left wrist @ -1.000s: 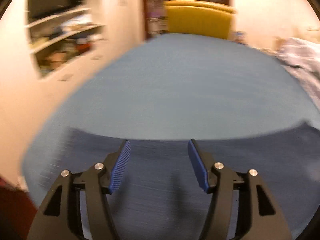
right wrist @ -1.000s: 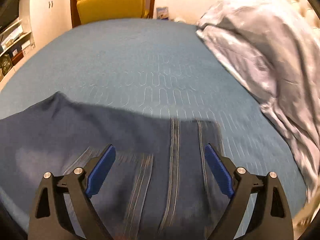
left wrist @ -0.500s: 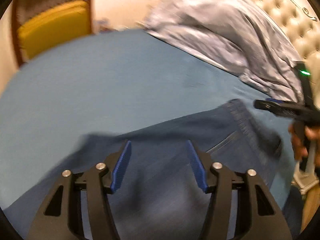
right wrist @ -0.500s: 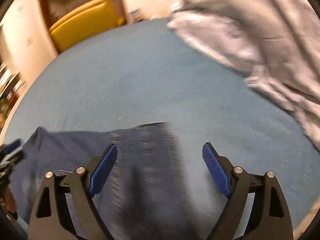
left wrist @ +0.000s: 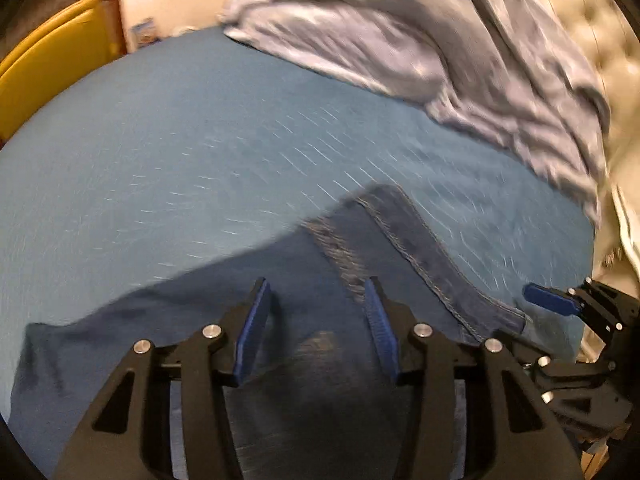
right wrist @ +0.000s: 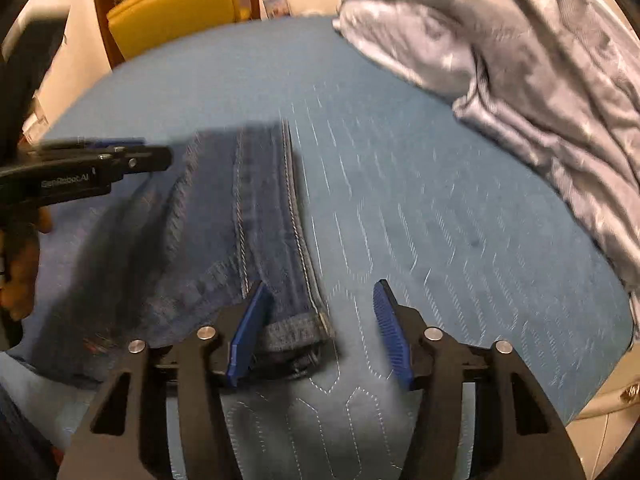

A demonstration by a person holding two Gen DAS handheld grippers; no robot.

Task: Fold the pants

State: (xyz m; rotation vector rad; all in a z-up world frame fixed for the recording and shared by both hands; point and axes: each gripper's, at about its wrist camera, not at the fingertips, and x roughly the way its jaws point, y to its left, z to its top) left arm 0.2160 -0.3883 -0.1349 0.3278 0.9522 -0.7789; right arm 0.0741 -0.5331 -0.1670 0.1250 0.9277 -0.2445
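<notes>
- The pants (right wrist: pixel 224 240) lie flat on the bed (right wrist: pixel 400 208), one leg stretched out so its hem sits near me, ready to be lifted for a fold.
- My right claw (right wrist: pixel 316 332) is open and holds nothing; the hem lies between its pads, toward the left one.
- My left claw (left wrist: pixel 316 332) is open too, empty over the wider cloth, likely to take the other edge.
- The rumpled blanket (right wrist: pixel 520 60) is well apart, leaving room.
</notes>
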